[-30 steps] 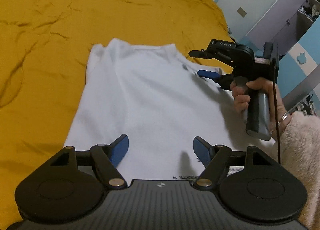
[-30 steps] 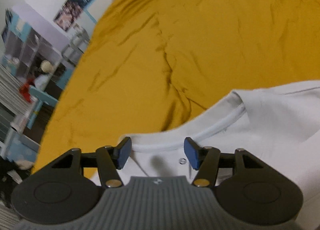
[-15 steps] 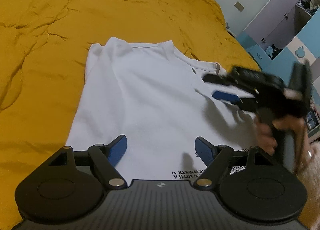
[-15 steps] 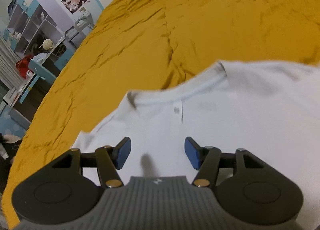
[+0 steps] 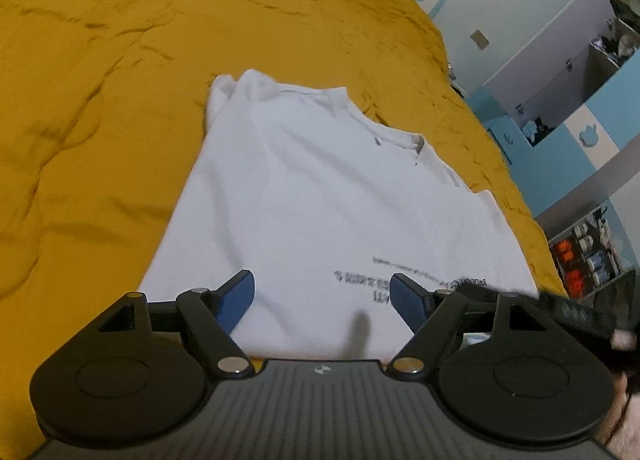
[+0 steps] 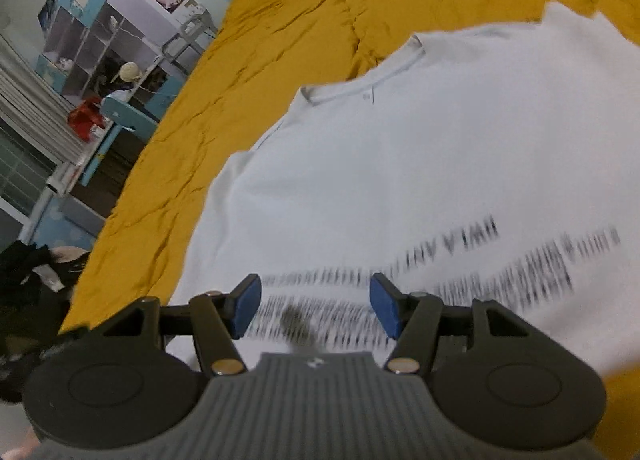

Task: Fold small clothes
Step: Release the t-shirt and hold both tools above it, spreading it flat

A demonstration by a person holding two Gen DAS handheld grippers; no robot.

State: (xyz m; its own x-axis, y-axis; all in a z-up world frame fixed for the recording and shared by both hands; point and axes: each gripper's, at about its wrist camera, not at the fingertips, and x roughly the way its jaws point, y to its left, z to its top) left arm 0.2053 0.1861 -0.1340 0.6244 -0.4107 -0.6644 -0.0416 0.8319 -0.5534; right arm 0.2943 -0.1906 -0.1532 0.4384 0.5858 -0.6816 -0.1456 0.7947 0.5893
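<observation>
Shirt: the white T-shirt (image 5: 320, 212) lies spread flat on the mustard bedspread (image 5: 100, 120), collar (image 5: 400, 138) toward 1 o'clock in the left wrist view, hem nearest the grippers at 6 o'clock.
Print: black lettering (image 6: 460, 264) runs across the lower cloth, smeared in the right wrist view, so the wording cannot be read.
Left gripper: left gripper (image 5: 323, 298) hovers over the hem, jaws spread wide, nothing between the blue pads (image 5: 236, 296).
Right gripper: right gripper (image 6: 316, 310) sits over the hem side of the print, jaws released too, gripping no cloth; its black body (image 5: 568, 312) shows blurred at 4 o'clock in the left wrist view.
Step in hand, my read: both tools line up along the hem for a pinch, likely to carry it up toward the collar.
Doing it well: take the two hem corners level with each other, bite both layers, and lift together so the fold line stays straight.
Watch out: the quilt is soft and wrinkled, so a deep bite may catch bedspread along with shirt.
Sleeve: the far sleeve (image 5: 224, 86) at 11 o'clock looks tucked or bunched; worth smoothing.
</observation>
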